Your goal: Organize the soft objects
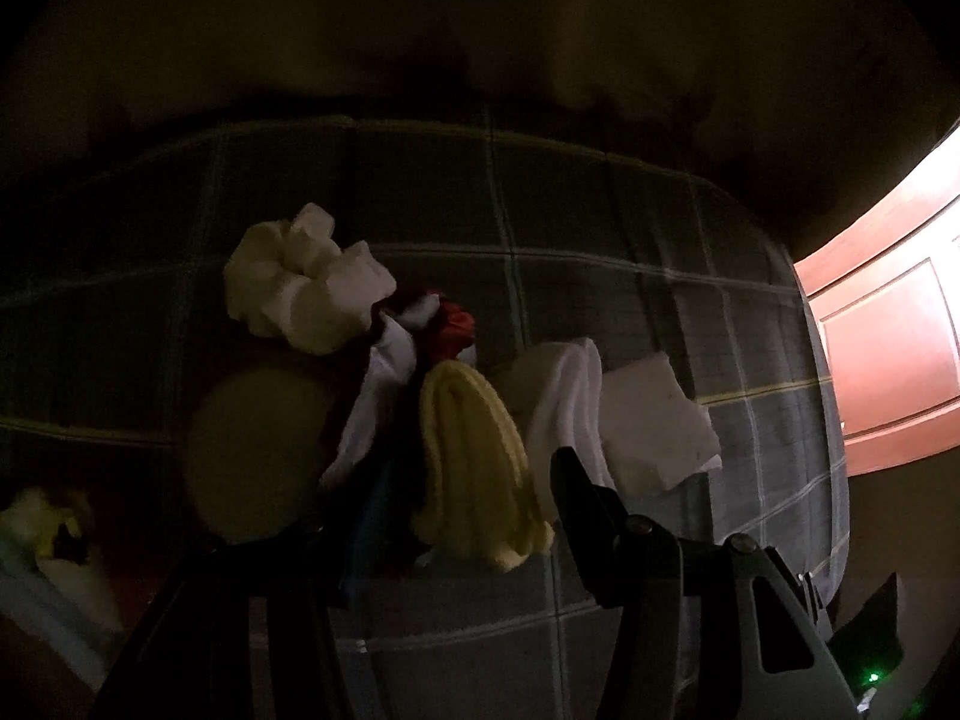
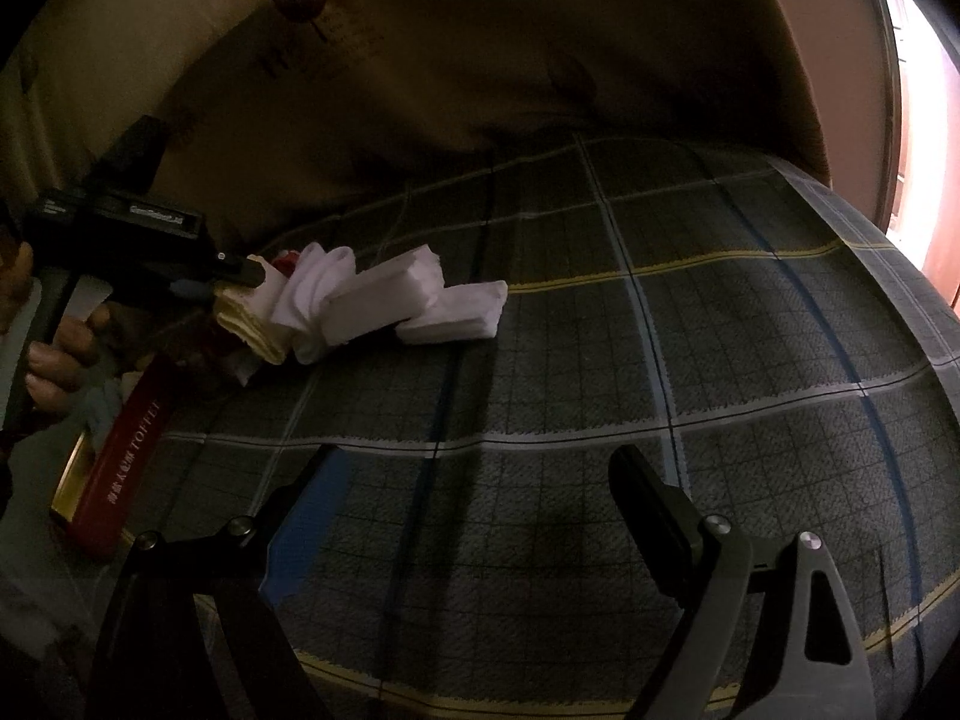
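Plaid bedcover [image 2: 600, 360], grey-green w/ pale and yellow lines, spreads under both grippers and fills most of each view. Beyond it, a brownish drape or cushion [image 2: 480, 60]; reddish wooden door [image 1: 888, 348] off to the R of the L gripper.

L gripper [image 1: 444, 516] points steeply down over the pile of soft items. Jaws roughly half open. The folded yellow cloth [image 1: 474, 468] lies between the fingers, but can't tell if the pads press on it; the dark view hides the contact. The right-wrist view shows the same gripper's tip at the yellow cloth's edge, w/ a hand [image 2: 60, 348] on its handle.

Just R of the L gripper's R finger: a folded white cloth [image 1: 570, 402], then a flat white square pad [image 1: 654, 420] touching it. Ahead and L: a crumpled white piece [image 1: 300, 282], w/ a red-white-dark bundle [image 1: 432, 318] between it and the yellow cloth. Round pale pad [image 1: 258, 444] sits L of the gripper, near its L finger.

R gripper [image 2: 474, 492] hovers over bare cover, jaws wide apart, nothing between them. The pile is well ahead and to its L. Red box lettered TOFFEE [image 2: 126, 456] lies near its L finger.
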{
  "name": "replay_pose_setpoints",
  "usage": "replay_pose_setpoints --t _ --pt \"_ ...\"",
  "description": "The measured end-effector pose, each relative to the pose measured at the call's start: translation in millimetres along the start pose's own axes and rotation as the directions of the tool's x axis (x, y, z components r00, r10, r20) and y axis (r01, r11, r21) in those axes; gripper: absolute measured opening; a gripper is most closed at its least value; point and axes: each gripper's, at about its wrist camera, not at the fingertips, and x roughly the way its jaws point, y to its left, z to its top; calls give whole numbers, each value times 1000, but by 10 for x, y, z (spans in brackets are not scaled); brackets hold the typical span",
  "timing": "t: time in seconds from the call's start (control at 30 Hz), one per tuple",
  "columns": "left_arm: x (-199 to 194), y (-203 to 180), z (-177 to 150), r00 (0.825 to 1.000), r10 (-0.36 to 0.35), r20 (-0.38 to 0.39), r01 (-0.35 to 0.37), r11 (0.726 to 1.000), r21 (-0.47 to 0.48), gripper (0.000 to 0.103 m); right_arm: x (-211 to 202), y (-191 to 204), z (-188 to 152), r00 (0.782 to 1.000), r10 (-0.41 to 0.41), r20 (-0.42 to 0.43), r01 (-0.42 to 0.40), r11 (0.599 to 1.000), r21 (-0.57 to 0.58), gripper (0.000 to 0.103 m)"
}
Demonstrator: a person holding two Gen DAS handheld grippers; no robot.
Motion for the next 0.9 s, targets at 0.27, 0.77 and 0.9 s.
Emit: replay_pose_setpoints --t 0.27,0.77,0.9 --pt "62 -130 -109 1000 21 20 -22 998 58 20 3 -6 11 1000 1 -6 -1 1000 5 87" --pt "-694 -247 -1061 979 -58 195 50 998 47 20 32 -16 26 1000 -6 -23 6 1000 24 87" --pt "-830 -163 -1378 978 -75 195 70 997 33 20 53 -22 44 1000 -5 -27 6 1000 30 87"
